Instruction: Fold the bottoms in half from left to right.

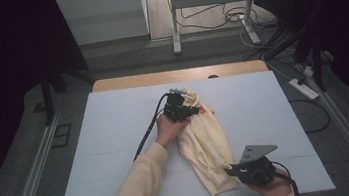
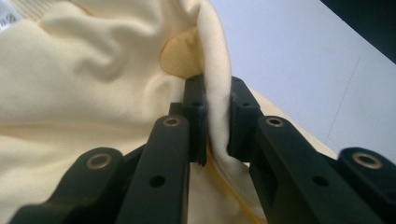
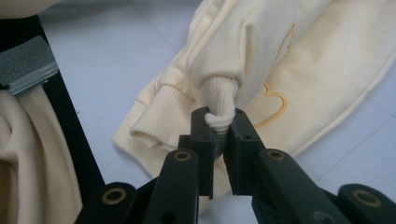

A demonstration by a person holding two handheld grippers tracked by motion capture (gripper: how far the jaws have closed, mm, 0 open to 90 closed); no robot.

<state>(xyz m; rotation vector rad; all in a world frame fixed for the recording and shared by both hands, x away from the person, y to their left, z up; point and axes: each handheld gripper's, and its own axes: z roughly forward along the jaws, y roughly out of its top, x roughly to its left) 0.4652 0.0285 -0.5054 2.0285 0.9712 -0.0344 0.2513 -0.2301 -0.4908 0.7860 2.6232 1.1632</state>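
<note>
My left tongs (image 2: 217, 116) clamp a fold of the cream sweatshirt (image 1: 208, 139) at frame centre; my right tongs (image 3: 219, 135) grip its ribbed cuff (image 3: 220, 100).

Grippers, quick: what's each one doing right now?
Left gripper: closed on a fold of the cream sweatshirt.
Right gripper: closed on the sweatshirt's ribbed cuff.

left hand-held gripper (image 1: 195, 109) clamped, right hand-held gripper (image 1: 230, 170) clamped

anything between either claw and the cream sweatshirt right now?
Nothing visible. The left claw is shut on a fold of the cream sweatshirt, and the right claw is shut on its ribbed cuff. Fabric sits directly between both pairs of jaws.
</note>
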